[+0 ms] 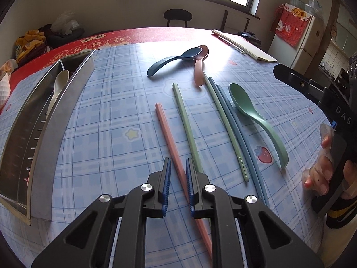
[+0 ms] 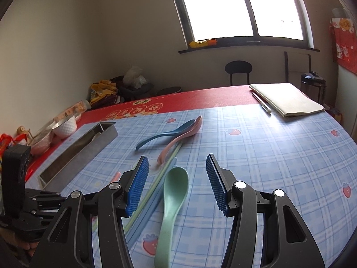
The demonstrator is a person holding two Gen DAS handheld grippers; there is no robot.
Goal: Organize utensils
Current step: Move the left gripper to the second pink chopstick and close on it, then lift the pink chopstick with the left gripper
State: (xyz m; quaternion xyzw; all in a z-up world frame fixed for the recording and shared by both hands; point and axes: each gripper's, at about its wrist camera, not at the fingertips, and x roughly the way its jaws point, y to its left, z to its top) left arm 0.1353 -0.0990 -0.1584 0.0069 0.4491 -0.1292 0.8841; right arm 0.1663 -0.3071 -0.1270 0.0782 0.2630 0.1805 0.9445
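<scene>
1. The left claw, black with ribbed blue pads, stands narrow around the matte pink chopstick; whether the pads pinch it is unclear.
2. The right claw gapes half wide, holding nothing, above the smooth green spoon.
3. Slim green chopsticks and blue chopsticks lie mid-desk on the glossy plaid desk cover printed with strawberries.
4. The dark blue spoon and pink spoon cross further in.
5. A cream spoon lies in the long steel tray by the left edge.
6. "DAS" shows on the right handle.
</scene>
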